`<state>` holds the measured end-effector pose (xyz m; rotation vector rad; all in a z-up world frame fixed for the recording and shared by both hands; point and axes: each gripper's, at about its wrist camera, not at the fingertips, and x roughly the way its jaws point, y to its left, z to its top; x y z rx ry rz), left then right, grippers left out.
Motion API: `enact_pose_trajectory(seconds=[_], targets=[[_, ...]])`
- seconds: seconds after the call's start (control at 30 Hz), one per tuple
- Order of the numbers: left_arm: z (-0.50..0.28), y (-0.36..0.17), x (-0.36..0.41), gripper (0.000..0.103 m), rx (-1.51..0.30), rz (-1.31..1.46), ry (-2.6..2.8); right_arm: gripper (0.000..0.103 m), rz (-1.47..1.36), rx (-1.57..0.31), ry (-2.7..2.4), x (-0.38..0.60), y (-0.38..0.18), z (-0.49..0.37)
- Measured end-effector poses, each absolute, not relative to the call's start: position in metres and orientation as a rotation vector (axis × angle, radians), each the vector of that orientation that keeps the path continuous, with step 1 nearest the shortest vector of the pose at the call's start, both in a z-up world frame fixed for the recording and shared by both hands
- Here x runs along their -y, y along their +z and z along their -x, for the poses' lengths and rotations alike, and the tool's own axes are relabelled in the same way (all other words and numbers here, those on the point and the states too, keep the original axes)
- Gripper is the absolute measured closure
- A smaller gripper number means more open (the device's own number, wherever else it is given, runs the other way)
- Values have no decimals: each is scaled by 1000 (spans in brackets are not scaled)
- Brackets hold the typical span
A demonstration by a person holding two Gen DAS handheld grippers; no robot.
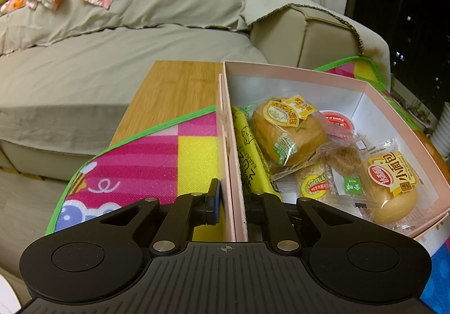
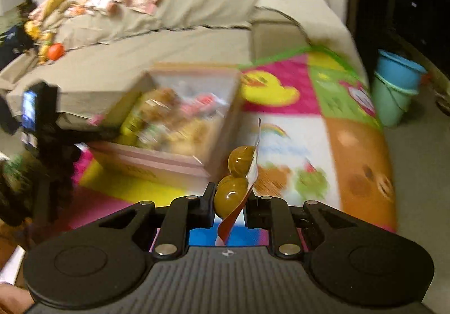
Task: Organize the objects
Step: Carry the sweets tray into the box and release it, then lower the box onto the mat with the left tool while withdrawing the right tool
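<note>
Right gripper (image 2: pixel 229 203) is clamped on a snack packet (image 2: pixel 239 173) with two brown rounds, above the play mat (image 2: pixel 295 145); carry it level over the pink box (image 1: pixel 379 94), whose near-left wall the left gripper (image 1: pixel 232 201) pinches steady, then lower among the buns (image 1: pixel 287 131). Beyond: wooden counter (image 1: pixel 174 83), sofa (image 1: pixel 112 46), blue buckets (image 2: pixel 399 83)

A box (image 1: pixel 295 72) stands on a play mat (image 1: pixel 157 156) spread over a table (image 1: pixel 174 83), with a sofa (image 1: pixel 112 55) behind them. Inside the box, a long packet (image 1: pixel 250 153) lies against the left wall, two wrapped buns (image 1: pixel 287 131) to its right, and smaller sachets (image 1: pixel 334 173) between them. The left gripper (image 1: pixel 232 207) clamps the box's near left wall. To the right of the box, above the mat, the right gripper (image 2: pixel 230 201) holds what seems a twin-pod packet (image 2: pixel 239 173). A bucket (image 2: pixel 396 86) stands on the floor beyond the mat's right edge.
</note>
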<state>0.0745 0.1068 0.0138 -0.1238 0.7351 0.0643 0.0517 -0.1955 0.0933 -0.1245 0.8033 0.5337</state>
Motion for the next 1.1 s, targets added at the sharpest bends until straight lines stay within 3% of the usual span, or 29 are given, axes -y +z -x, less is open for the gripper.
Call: enact_pose_trajectory(seconds=[0.3,0.4,0.5,0.63,0.73,1.0,1.1], targets=[[-75,12,-108,89,-737,140,55,83,27,-629,683,113,153,-118],[-75,12,-108,89,-736,141,55,49,16,-608,637,101,153,-142],[-74,12,-109,89,-735,143,56,46,48,-601,571,104,144,-146],[-74,11,-109,89,-732,145,57,29,99,-588,521,126,130,-128],[-74,11,-110,89,-732,145,57,21,205,-561,504,137,116,-106],[-73,12,-111,90,-732,153,62,19,343,-649,570,148,58,-52],[-78,12,-105,90,-729,128,56,26,326,-662,573,144,37,-52]])
